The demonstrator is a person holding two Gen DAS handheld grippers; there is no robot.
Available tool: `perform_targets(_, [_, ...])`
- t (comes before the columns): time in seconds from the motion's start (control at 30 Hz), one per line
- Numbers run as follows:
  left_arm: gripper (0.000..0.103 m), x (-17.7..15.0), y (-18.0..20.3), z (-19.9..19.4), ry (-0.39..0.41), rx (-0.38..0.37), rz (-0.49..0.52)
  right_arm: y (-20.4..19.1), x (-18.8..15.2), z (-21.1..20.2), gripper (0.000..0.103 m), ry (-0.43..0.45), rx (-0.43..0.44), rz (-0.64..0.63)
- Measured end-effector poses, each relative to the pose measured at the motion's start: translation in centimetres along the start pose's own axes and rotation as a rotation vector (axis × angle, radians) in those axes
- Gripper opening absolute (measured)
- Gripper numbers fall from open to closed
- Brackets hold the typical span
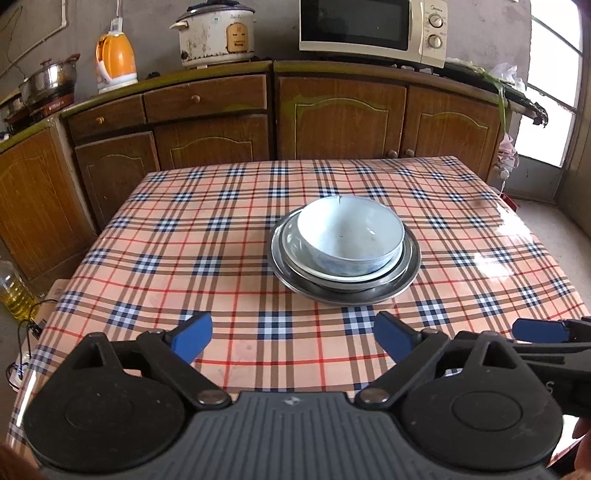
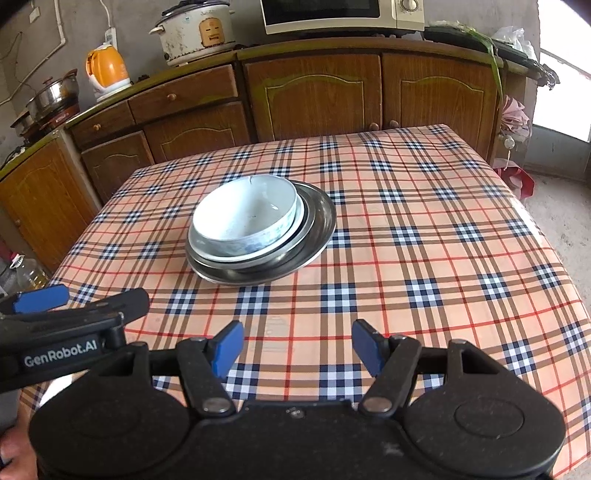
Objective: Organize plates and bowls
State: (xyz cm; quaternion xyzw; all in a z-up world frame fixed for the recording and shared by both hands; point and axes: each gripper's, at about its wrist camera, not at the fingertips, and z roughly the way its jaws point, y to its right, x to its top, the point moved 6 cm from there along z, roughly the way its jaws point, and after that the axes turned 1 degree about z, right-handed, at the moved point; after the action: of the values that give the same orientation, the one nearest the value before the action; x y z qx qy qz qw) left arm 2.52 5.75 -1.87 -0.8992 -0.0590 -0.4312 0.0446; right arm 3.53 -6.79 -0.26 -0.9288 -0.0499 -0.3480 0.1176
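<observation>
A white bowl (image 1: 349, 232) sits in a stack on a white plate (image 1: 295, 242) and a steel plate (image 1: 408, 273) in the middle of the plaid table (image 1: 184, 229). The bowl (image 2: 243, 216), white plate (image 2: 299, 221) and steel plate (image 2: 321, 221) also show in the right wrist view. My left gripper (image 1: 293, 338) is open and empty, near the table's front edge, short of the stack. My right gripper (image 2: 297, 345) is open and empty, beside the left one. One fingertip (image 1: 539, 330) of the right gripper shows at the left view's right edge.
Wooden cabinets (image 1: 340, 114) stand behind the table, with a rice cooker (image 1: 216, 33), microwave (image 1: 373, 29), orange kettle (image 1: 114, 61) and steel pot (image 1: 50, 79) on top. An oil bottle (image 1: 13, 291) stands on the floor at the left.
</observation>
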Motion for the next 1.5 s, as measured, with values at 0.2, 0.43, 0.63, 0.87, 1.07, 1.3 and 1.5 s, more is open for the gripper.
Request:
perform_targets(0.2, [0.100, 0.00, -0.22, -0.17, 0.001, 0.013, 0.001, -0.16, -0.10, -0.14, 0.078, 0.001, 0.002, 0.002])
perform_targets(0.43, [0.101, -0.12, -0.32, -0.11, -0.004, 0.013, -0.004, -0.15, -0.13, -0.13, 0.078, 0.000, 0.000, 0.000])
perform_targets(0.63, [0.101, -0.15, -0.34, 0.04, -0.012, 0.007, -0.011, -0.11, -0.09, 0.00, 0.078, 0.001, 0.000, 0.001])
perform_targets(0.87, [0.101, -0.15, -0.27, 0.11, -0.016, 0.007, -0.008, -0.12, -0.20, -0.07, 0.078, -0.002, 0.000, 0.001])
perform_targets(1.07, [0.101, -0.11, -0.23, 0.26, -0.018, 0.005, -0.008, -0.09, -0.15, -0.05, 0.078, -0.002, 0.000, 0.002])
perform_targets(1.3, [0.101, -0.08, -0.20, 0.28, -0.016, 0.003, -0.007, -0.09, -0.07, -0.02, 0.078, -0.001, 0.000, 0.001])
perform_targets(1.5, [0.101, -0.06, -0.21, 0.25, -0.015, 0.003, -0.006, -0.10, -0.06, -0.02, 0.078, -0.002, 0.001, 0.000])
